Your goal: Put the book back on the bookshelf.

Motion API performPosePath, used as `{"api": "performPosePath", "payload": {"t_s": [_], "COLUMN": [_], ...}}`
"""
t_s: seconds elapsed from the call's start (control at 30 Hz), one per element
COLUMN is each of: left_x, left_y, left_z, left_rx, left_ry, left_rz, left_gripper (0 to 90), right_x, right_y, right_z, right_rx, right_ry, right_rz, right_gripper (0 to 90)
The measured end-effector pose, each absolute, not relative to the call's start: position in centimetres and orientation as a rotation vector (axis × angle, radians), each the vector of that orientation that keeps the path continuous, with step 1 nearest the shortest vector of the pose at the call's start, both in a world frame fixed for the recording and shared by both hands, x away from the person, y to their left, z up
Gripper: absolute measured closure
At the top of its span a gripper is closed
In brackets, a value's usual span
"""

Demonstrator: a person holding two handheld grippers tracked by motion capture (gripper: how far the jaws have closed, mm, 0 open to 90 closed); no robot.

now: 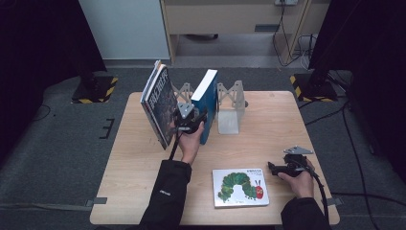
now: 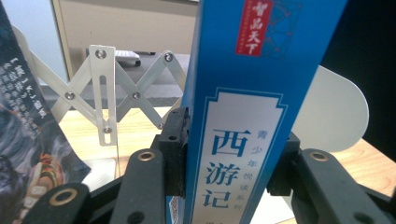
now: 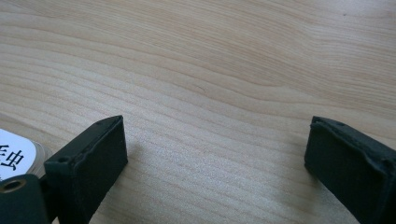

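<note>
The left gripper [image 1: 191, 120] stands near the middle of the light wooden desk [image 1: 268, 143], toward its far edge, and its two black jaws are clamped on the spine of an upright blue hardback book with white Chinese lettering [image 1: 207, 103]. In the left gripper view the pads press flat against both sides of the blue book [image 2: 243, 112], which rises straight up between them. The book stands on the desk just beside a grey metal expanding book rack with scissor-lattice bars [image 1: 230, 103], whose crossed bars [image 2: 116, 93] and rounded end plate show behind the book in the left gripper view. A dark illustrated book with a painted cover [image 1: 160, 103] leans tilted just to the left of the gripper, its top pointing toward the far left corner of the desk.

The right gripper [image 1: 280, 168] rests low near the right edge of the desk, toward the near side, held in the person's right hand [image 1: 299, 181]. Its jaws stand wide apart with only bare wood between them, as the right gripper view shows [image 3: 215, 154].

A white square picture book with a green caterpillar on its cover [image 1: 240, 187] lies flat close to the near edge of the desk, just left of the right gripper and apart from it.
</note>
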State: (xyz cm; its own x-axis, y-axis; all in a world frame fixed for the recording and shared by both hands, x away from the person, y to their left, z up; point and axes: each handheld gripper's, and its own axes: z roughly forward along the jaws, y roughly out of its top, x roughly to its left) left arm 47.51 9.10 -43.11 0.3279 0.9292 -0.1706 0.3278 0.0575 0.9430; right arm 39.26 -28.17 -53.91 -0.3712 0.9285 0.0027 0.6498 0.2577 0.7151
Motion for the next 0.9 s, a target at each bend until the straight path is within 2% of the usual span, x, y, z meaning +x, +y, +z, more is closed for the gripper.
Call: {"api": "performPosePath", "payload": {"t_s": [0.27,0.47,0.63,0.9], "left_x": [48.4,46.6,45.3,45.6], "left_y": [9.0,9.3,10.2,9.5], "left_z": [-43.2,-43.2,-43.3,-42.8], "left_rx": [1.512,1.555,1.551,1.584], "left_ry": [1.160,1.101,1.099,1.111], "left_rz": [0.660,0.641,0.607,0.615], "left_gripper": [56.6,50.5,53.2,55.8], "right_x": [39.3,39.3,39.3,39.3], "right_y": [-28.2,-28.2,-28.1,-28.1], "right_z": [-53.9,-53.9,-53.9,-53.9], "right_rx": [1.427,1.427,1.433,1.430], "right_ry": [2.117,2.117,2.113,2.114], "right_rz": [0.894,0.894,0.892,0.892], "right_gripper": [5.8,5.8,6.2,6.2]}}
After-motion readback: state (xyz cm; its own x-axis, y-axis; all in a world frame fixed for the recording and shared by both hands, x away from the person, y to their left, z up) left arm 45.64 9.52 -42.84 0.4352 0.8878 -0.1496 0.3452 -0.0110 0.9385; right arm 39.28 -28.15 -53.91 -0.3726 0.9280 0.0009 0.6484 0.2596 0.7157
